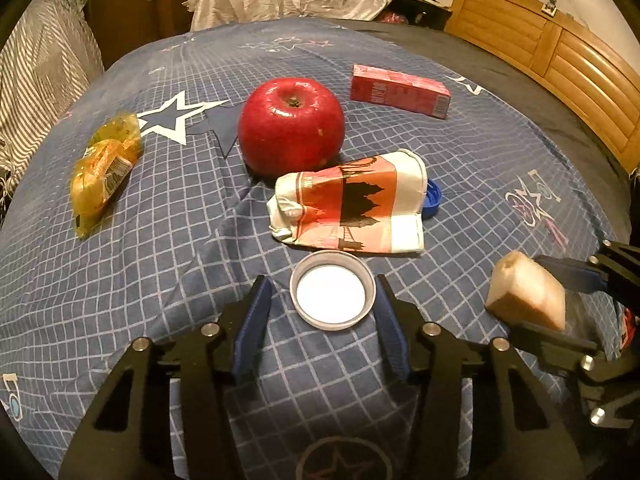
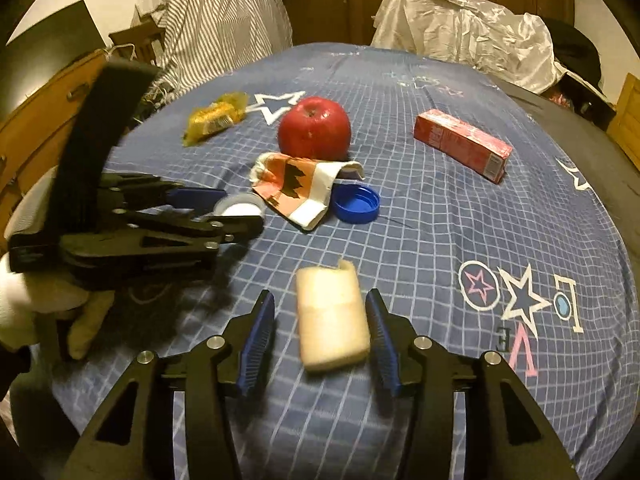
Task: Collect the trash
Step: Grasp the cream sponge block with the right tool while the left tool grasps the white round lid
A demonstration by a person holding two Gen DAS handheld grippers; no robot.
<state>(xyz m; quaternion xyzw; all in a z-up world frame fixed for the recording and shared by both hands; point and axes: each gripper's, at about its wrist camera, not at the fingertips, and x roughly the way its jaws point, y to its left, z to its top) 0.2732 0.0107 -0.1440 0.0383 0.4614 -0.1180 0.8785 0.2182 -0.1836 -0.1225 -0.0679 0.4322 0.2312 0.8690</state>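
Observation:
A white jar lid [image 1: 332, 296] lies open side up on the blue checked bedspread [image 1: 180, 220], between the fingers of my left gripper [image 1: 322, 282]. The right pad is at the lid's rim; a gap shows at the left pad, so the jaws stand open. A blurred beige spongy block [image 2: 332, 320] sits between the fingers of my right gripper [image 2: 320, 296], also open, with a gap on its left side. From the left wrist view, the block [image 1: 528, 292] and the right gripper [image 1: 532, 292] are at the right edge. The left gripper [image 2: 228, 210] and lid [image 2: 240, 206] show at left.
Beyond the lid lie a crumpled orange-and-white paper cup [image 1: 348, 204], a blue cap [image 1: 434, 198], a red apple [image 1: 292, 128], a red carton [image 1: 400, 90] and a yellow wrapper [image 1: 104, 164]. A wooden headboard [image 1: 560, 60] bounds the right. A white-sleeved hand [image 2: 24, 304] holds the left gripper.

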